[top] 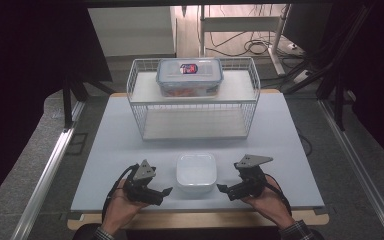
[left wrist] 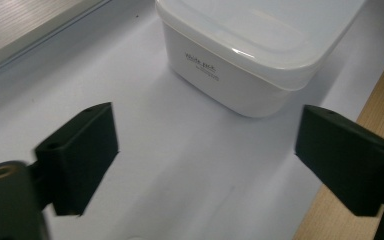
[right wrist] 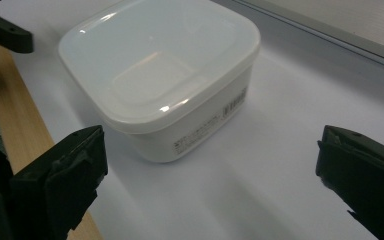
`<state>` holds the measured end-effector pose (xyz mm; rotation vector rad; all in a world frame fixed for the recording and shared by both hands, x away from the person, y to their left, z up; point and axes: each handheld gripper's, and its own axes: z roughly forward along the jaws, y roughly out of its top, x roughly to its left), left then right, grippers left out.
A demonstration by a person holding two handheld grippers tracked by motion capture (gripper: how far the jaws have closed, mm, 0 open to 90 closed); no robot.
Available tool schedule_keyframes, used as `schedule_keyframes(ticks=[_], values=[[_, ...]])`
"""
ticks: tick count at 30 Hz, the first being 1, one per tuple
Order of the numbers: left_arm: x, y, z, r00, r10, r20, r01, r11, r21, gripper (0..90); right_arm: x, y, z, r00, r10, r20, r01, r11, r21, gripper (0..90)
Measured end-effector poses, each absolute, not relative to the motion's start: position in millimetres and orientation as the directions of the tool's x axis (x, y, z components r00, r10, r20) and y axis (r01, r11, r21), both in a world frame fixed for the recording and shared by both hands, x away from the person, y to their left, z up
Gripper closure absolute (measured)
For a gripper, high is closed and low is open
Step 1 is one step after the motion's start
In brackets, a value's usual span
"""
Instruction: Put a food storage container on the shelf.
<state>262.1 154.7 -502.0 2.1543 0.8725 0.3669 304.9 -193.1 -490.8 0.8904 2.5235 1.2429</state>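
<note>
High view: a white tub point(top: 196, 171) sits lidded on the table point(top: 115, 150) near its front edge, between the left gripper point(top: 164, 193) and right gripper point(top: 222, 189), touching neither. Both grippers are spread wide and hold nothing, each pointing inward at the tub, just beside it.

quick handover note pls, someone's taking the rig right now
Left tongs: open, empty, left of the white square lidded plastic box, aimed at it.
Right tongs: open, empty, on the box's right, also aimed at it.
The box sits near the front edge of the pale table top, lid on, untouched.
Behind it: a white wire rack with a clear clip-lid container on top.
Done: approach only. Left: grasp the box.
</note>
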Motion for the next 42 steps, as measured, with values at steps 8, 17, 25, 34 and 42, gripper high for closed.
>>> schedule_keyframes(ticks=[8, 17, 25, 34, 42], values=[[270, 154, -491, 0.714, 0.700, -0.009, 0.456, -0.455, 0.765, 19.0, 308, -190, -481, -0.796, 0.592, 0.127, 0.469, 0.470, 0.748, 12.9], [287, 136, -481, 0.734, 0.680, -0.008, 0.429, -0.454, 0.781, 23.3, 319, -179, -473, -0.812, 0.570, 0.129, 0.453, 0.475, 0.754, 21.4], [309, 123, -488, 0.744, 0.663, -0.081, 0.477, -0.443, 0.759, 23.6, 339, -164, -483, -0.822, 0.546, 0.163, 0.479, 0.507, 0.716, 21.7], [318, 123, -500, 0.736, 0.617, -0.278, 0.584, -0.371, 0.722, 19.2, 351, -161, -488, -0.795, 0.536, 0.284, 0.565, 0.484, 0.668, 20.9], [312, 131, -501, 0.703, 0.584, -0.407, 0.665, -0.337, 0.666, 31.3, 342, -160, -483, -0.756, 0.557, 0.343, 0.630, 0.477, 0.613, 35.4]])
